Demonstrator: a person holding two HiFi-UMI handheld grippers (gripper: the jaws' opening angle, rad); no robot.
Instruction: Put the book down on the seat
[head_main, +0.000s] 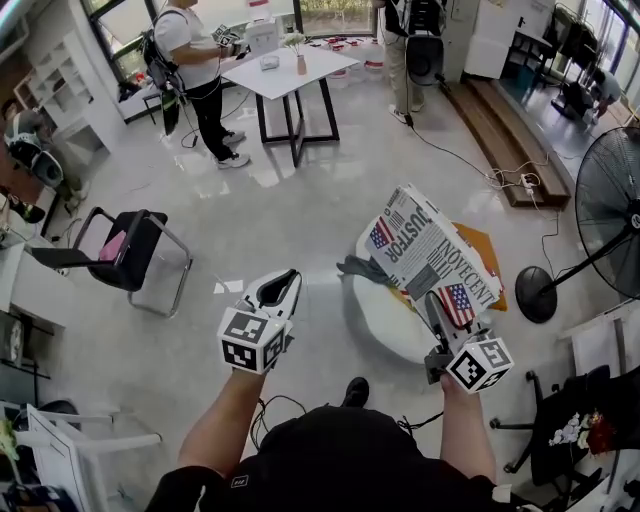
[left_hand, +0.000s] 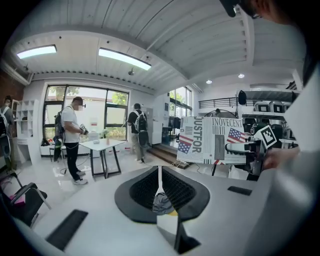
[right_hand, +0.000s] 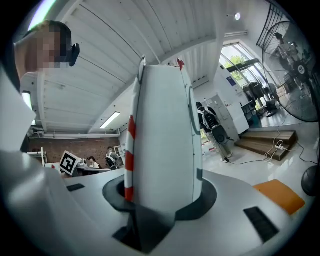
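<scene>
Head view is showing the right claw (head_main: 440, 308) clamping the lower edge of the book (head_main: 425, 250), a grey-and-white volume printed like a newspaper, with small flags on its cover. The book is being held roughly upright in the air above the seat (head_main: 385, 325), a round white one, and is not resting on it. Right gripper view is showing the grip close up: both jaws are pressing on the book, whose pale side is rising straight up between them.

A grey cloth (head_main: 358, 268) is lying over the seat's far-left rim. An orange pad (head_main: 488, 255) is peeking out from behind the book, on the seat's far side.

The left claw (head_main: 283, 284) is hovering to the left of the seat, well apart from the book. Left gripper view is showing its jaws together with nothing between them.

Farther left of the seat, a black chair (head_main: 130, 250) is standing on the pale floor (head_main: 300, 220). To the seat's right, a black fan (head_main: 605, 215) is standing.
</scene>
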